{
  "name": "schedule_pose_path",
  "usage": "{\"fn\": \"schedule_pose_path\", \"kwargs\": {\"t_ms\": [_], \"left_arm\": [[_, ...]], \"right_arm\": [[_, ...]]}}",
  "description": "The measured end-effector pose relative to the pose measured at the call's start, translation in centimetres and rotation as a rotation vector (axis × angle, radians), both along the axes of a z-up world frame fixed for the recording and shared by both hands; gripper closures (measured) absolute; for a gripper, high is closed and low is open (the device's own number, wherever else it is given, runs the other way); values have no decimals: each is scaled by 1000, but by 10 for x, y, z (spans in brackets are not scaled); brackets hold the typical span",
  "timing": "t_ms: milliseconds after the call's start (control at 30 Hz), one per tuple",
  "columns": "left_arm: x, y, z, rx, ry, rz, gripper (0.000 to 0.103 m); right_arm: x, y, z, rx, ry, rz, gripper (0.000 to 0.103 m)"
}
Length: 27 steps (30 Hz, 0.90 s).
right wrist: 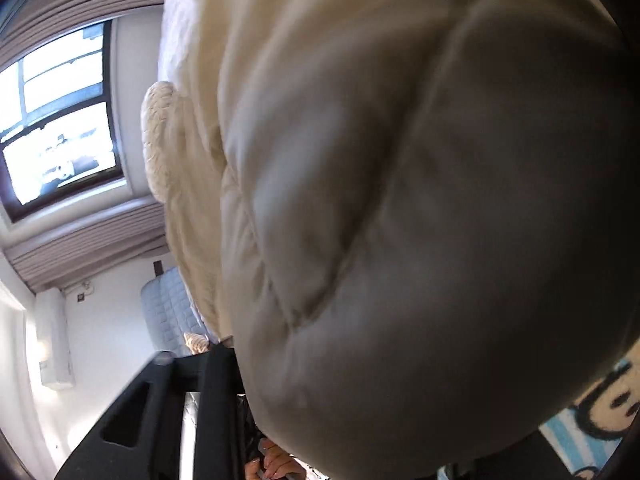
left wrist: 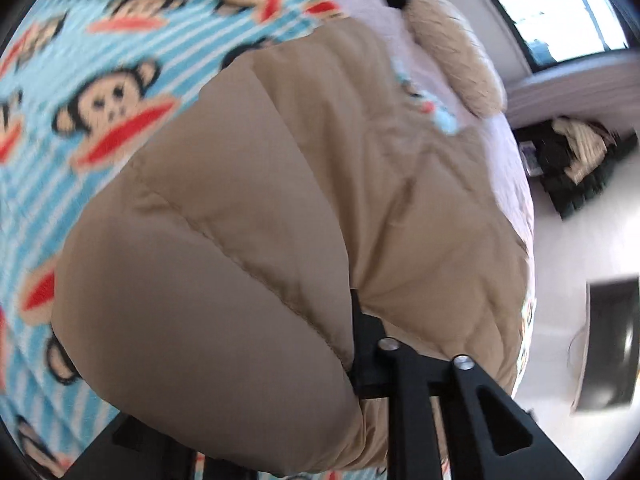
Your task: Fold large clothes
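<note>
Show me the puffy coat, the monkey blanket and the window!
puffy coat [left wrist: 248, 184]: left wrist view, middle quilted panel.
monkey blanket [left wrist: 116, 100]: left wrist view, a monkey's face.
window [right wrist: 60, 120]: right wrist view, bright glass pane.

A tan quilted puffer jacket [left wrist: 280, 208], stitched in broad puffed bands, bulges just ahead of the black left gripper [left wrist: 360, 344]. Beyond and to that gripper's left lies a blanket [left wrist: 92, 92] striped light blue and white, printed with brown-eared monkey faces with red mouths. Past the black right gripper [right wrist: 224, 364], the same jacket [right wrist: 400, 220] looks cream to grey-brown in shade. To that gripper's left hang greyish-mauve curtains [right wrist: 88, 236] beside a dark-framed window [right wrist: 60, 120].
</note>
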<state>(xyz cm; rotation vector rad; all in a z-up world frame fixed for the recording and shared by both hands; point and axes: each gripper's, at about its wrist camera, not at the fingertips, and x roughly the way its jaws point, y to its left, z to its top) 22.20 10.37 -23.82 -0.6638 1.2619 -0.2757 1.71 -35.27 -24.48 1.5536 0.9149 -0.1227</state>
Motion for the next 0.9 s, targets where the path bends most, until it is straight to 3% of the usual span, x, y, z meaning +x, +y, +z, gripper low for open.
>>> {"fn": "schedule_pose_path", "kwargs": {"t_ms": [200, 400, 600, 767, 867, 900], "left_arm": [[-33, 2, 43, -3, -73, -55, 84], [-91, 13, 62, 16, -55, -84, 84], [-180, 39, 56, 35, 31, -151, 84], [-222, 57, 41, 29, 97, -213, 84], [-232, 58, 29, 70, 104, -268, 84], [-233, 56, 28, 85, 111, -284, 81]], "right_arm": [[-15, 4, 29, -36, -51, 73, 82], [-56, 11, 44, -31, -54, 148, 82], [-127, 28, 41, 10, 5, 162, 82], [-177, 44, 39, -6, 37, 140, 82], [-181, 37, 31, -30, 68, 100, 75], [-182, 38, 26, -46, 91, 92, 67]]}}
